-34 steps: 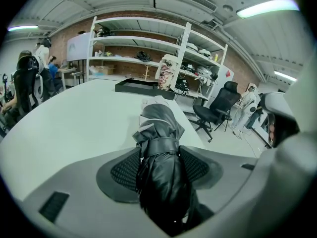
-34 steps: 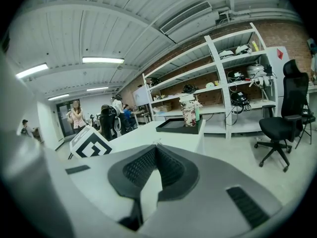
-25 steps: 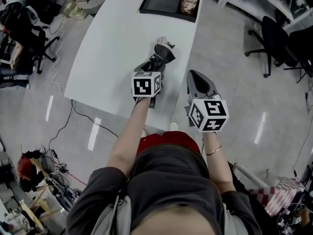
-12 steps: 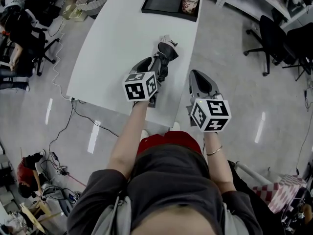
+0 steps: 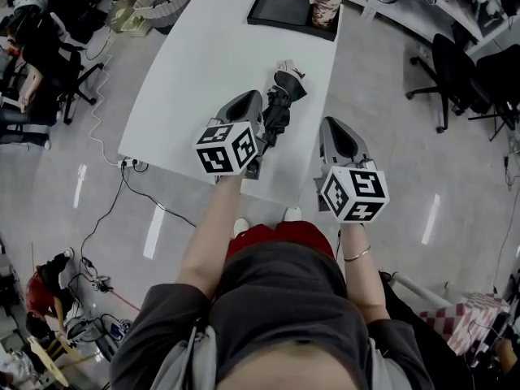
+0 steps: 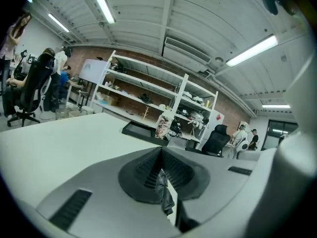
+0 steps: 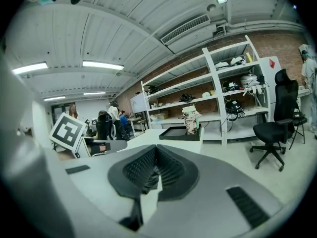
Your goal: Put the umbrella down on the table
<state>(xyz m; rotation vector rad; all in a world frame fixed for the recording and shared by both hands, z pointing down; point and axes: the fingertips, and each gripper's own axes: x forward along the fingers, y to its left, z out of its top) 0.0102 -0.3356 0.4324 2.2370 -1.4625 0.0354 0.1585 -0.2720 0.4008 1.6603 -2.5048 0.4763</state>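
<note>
Head view: umbrella (image 5: 280, 110) lying on tabletop (image 5: 203, 71), just right of left tool (image 5: 257, 97), long axis running parallel to it. Left tool nearer, jaws just been closing, now clenched with nothing between. Right tool (image 5: 329, 124) clenched, empty.
</note>
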